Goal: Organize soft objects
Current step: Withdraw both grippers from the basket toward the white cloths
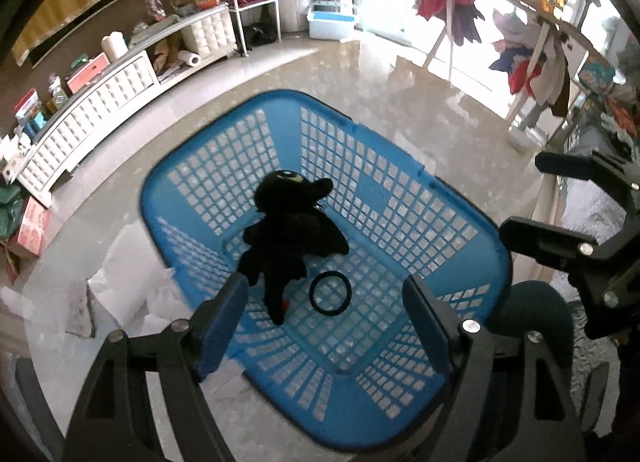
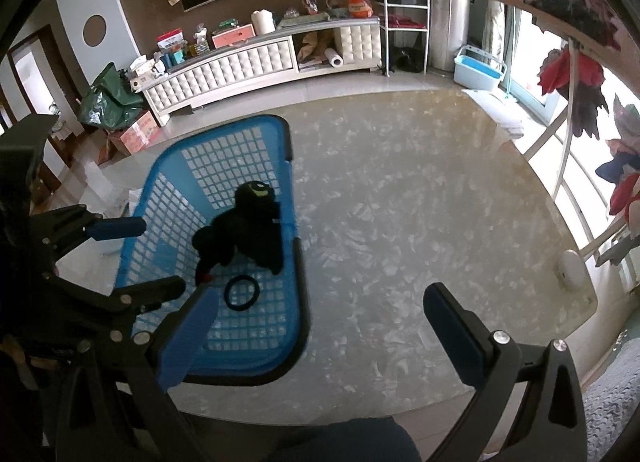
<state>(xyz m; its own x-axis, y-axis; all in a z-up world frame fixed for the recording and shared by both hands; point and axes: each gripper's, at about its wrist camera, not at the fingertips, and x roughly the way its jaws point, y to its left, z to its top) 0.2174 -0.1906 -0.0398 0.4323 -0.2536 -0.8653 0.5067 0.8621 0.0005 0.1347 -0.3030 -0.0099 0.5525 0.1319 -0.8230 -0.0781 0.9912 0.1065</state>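
A blue plastic basket (image 1: 400, 189) stands on a glass table (image 2: 400, 201). Inside it lie a black plush toy (image 1: 288, 229) and a black hair band (image 1: 330, 294). My left gripper (image 1: 326, 294) is open and empty, held above the basket's near end. My right gripper (image 2: 320, 310) is open and empty above the table, just right of the basket (image 2: 240, 141). The plush (image 2: 248, 225) and the hair band (image 2: 241, 292) also show in the right wrist view. The right gripper also shows at the right edge of the left wrist view (image 1: 532, 197).
A small white object (image 2: 570, 268) sits near the table's right edge. A white cabinet (image 2: 256, 61) with clutter runs along the far wall. A drying rack with clothes (image 2: 576, 81) stands at the right. White bags (image 1: 116, 286) lie under the glass at the left.
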